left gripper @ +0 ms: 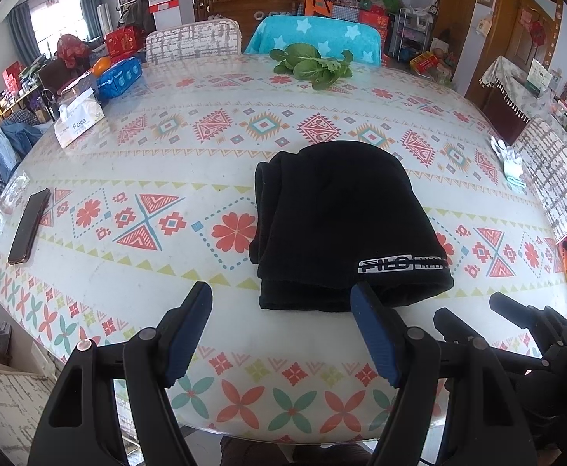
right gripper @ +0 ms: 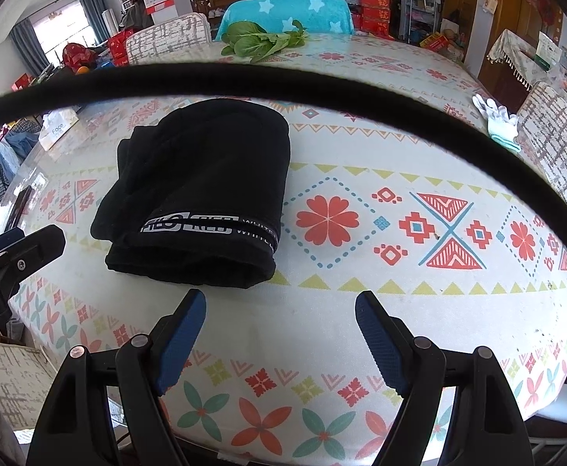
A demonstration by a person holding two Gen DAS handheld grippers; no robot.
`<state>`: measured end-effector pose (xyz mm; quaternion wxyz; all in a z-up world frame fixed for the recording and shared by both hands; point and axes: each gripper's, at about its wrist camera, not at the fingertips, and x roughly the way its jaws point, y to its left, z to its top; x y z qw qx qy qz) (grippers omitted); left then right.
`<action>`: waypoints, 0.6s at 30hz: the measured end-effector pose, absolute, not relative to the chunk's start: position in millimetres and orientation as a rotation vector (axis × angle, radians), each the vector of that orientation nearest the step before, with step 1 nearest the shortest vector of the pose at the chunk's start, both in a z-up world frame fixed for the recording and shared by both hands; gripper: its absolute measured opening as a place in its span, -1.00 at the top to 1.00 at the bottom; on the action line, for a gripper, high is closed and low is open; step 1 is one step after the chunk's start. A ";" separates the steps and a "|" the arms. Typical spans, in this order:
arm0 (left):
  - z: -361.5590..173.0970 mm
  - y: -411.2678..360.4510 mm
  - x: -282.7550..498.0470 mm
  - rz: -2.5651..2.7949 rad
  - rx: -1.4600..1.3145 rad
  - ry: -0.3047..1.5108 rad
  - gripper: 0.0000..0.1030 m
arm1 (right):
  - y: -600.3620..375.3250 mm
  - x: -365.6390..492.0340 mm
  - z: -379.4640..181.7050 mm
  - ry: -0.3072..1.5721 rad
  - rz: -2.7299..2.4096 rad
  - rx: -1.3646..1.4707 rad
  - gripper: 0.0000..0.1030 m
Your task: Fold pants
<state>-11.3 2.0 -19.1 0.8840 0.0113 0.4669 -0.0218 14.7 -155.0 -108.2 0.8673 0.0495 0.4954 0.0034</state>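
the bench (left gripper: 136, 295) is wide, covered in a white cloth patterned with red flowers, triangles and diamonds, and chairs stand along its far side. on it, toward the near edge, lie the black pants (left gripper: 341, 225), folded into a compact thick bundle with a white printed logo band across the near part of the top layer and the stacked fold edges showing on the bundle's left side.

the left tool (left gripper: 283, 299) hovers low at the near edge of the bench with its blue-padded fingers spread wide and nothing between them; the pants lie just ahead, the right finger tip overlapping the bundle's near edge in the picture, though i cannot tell if it touches. the right tool (right gripper: 281, 303) is likewise spread and empty, and from its view the pants (right gripper: 206, 190) sit ahead and to the left, just beyond its left finger, apart from it.

smaller things sit well away from the bundle: leafy greens (left gripper: 314, 66) at the far edge, a tissue box (left gripper: 77, 124) far left, a dark phone (left gripper: 29, 225) near the left edge, and a white glove (right gripper: 495, 116) at the far right.
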 end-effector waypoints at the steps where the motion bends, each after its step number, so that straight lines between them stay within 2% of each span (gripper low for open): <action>1: -19.1 2.0 -11.3 -0.045 0.023 0.971 -0.42 | -155.2 14.5 -108.3 1.038 0.006 0.104 -0.63; 18: -7.2 -1.1 -23.5 -0.018 0.043 0.900 -0.42 | -152.8 9.0 -103.5 1.011 0.001 0.087 -0.63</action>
